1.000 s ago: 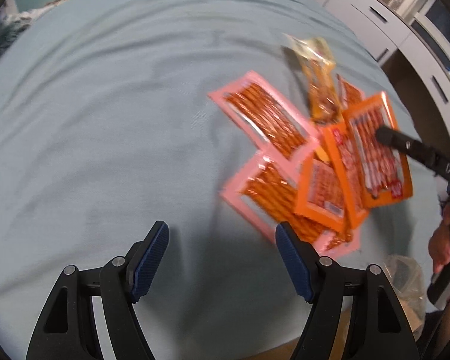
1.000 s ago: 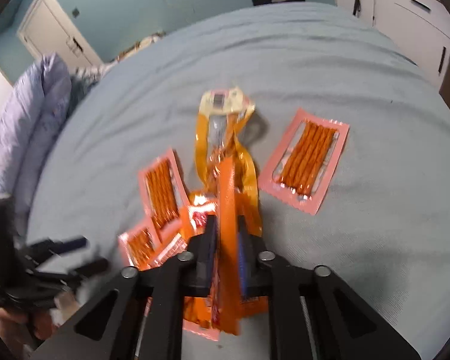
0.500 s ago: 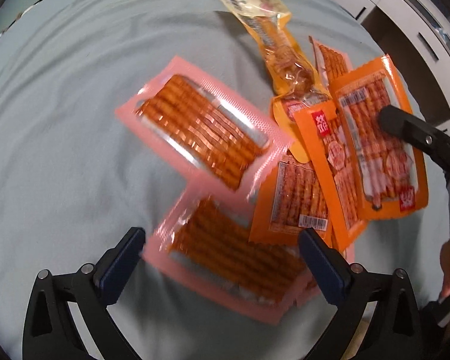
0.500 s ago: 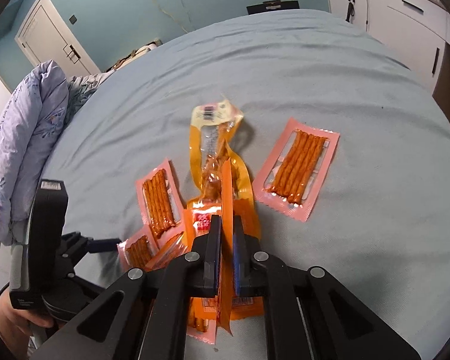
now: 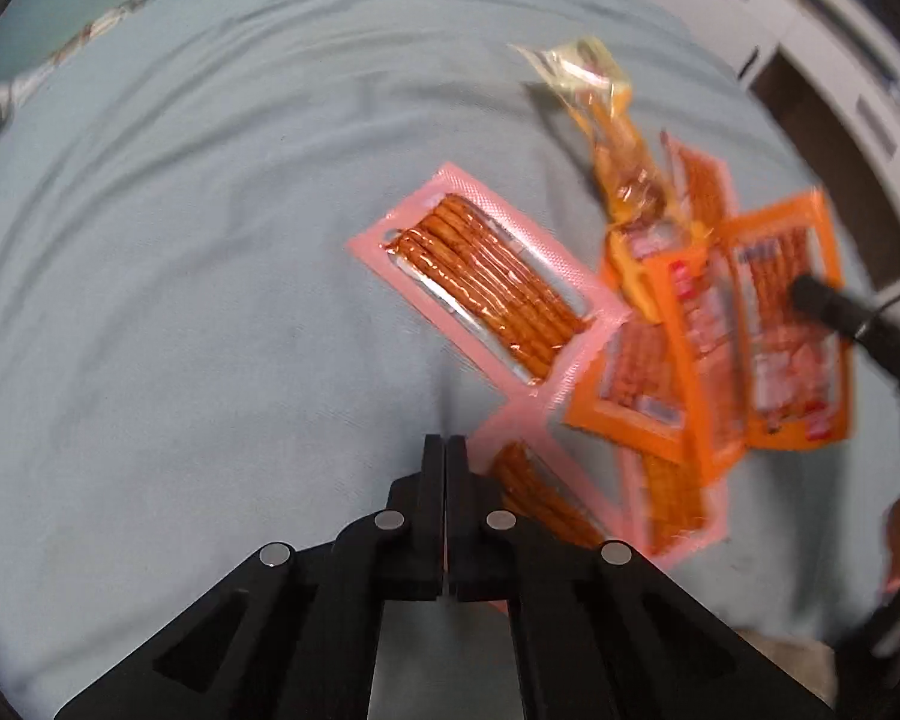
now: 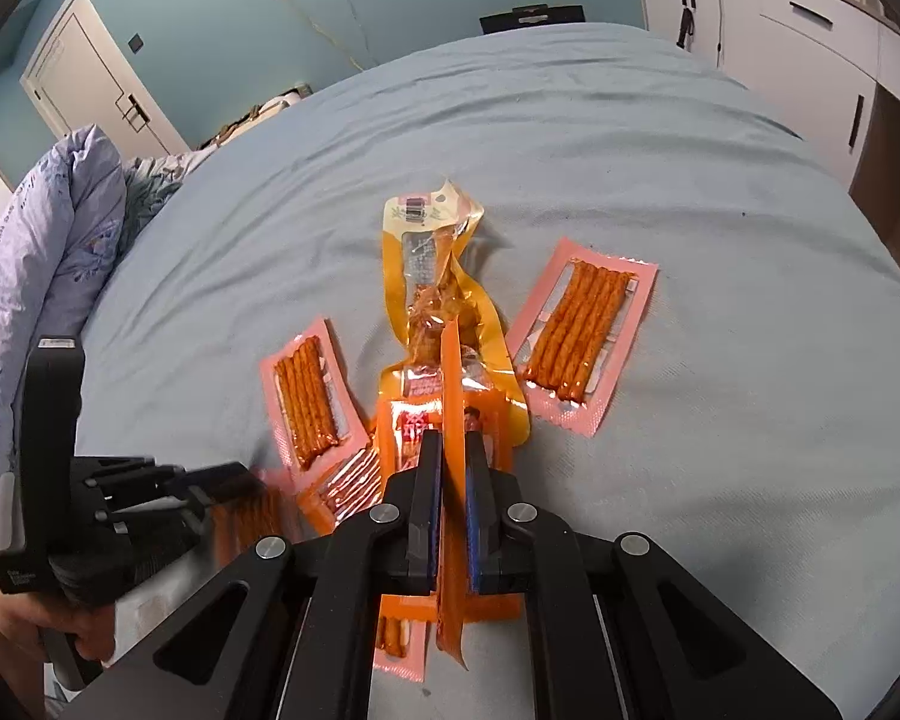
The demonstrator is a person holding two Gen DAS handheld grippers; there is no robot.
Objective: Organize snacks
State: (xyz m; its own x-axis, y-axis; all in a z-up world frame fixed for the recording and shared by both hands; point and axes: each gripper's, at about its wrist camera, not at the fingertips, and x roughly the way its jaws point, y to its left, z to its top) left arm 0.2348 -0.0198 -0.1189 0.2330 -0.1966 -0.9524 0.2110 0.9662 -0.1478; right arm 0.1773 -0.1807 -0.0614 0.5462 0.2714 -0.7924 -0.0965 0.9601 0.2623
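Several snack packs lie in a loose pile on a light blue bed point(image 5: 180, 300). My left gripper point(image 5: 445, 450) is shut on the edge of a pink pack of spicy sticks point(image 5: 546, 498) at the pile's near corner. Another pink pack point(image 5: 486, 282) lies just beyond it. My right gripper point(image 6: 450, 456) is shut on an orange snack pack point(image 6: 452, 396), held edge-on above the pile. That pack also shows in the left wrist view point(image 5: 786, 324). A yellow-orange pack point(image 6: 432, 276) lies behind it, with pink packs to its right point(image 6: 576, 330) and left point(image 6: 309, 390).
A folded purple duvet point(image 6: 36, 276) lies at the bed's left side. White cabinets point(image 6: 810, 42) stand at the right. A door point(image 6: 84, 78) is in the teal wall at the back. The left gripper's body point(image 6: 90, 510) sits low left in the right wrist view.
My left gripper was wide open over the pile and has shut on the near pink pack. My right gripper keeps its hold on the orange pack and has lifted slightly.
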